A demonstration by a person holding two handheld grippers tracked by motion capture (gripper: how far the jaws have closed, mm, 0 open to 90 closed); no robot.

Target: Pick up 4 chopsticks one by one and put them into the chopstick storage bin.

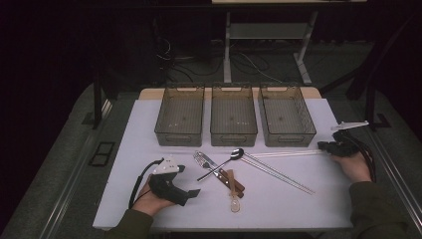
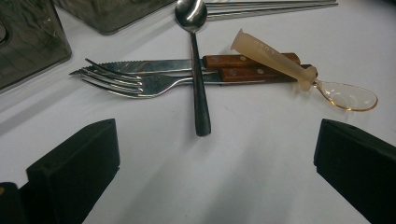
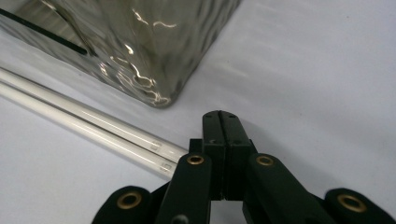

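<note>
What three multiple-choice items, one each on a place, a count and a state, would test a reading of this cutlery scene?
1. Where does the steel spoon lie?
A. in a bin
B. across the knife and fork
C. at the table edge

2. How many clear bins stand in the row?
A. two
B. three
C. four

3. How do the right gripper's jaws stand?
A. shut, empty
B. wide open
C. shut on a chopstick

Key: 1 B, its handle crosses both blades; 2 B, three stand side by side; 3 A, the jaws meet beside the white chopsticks.
</note>
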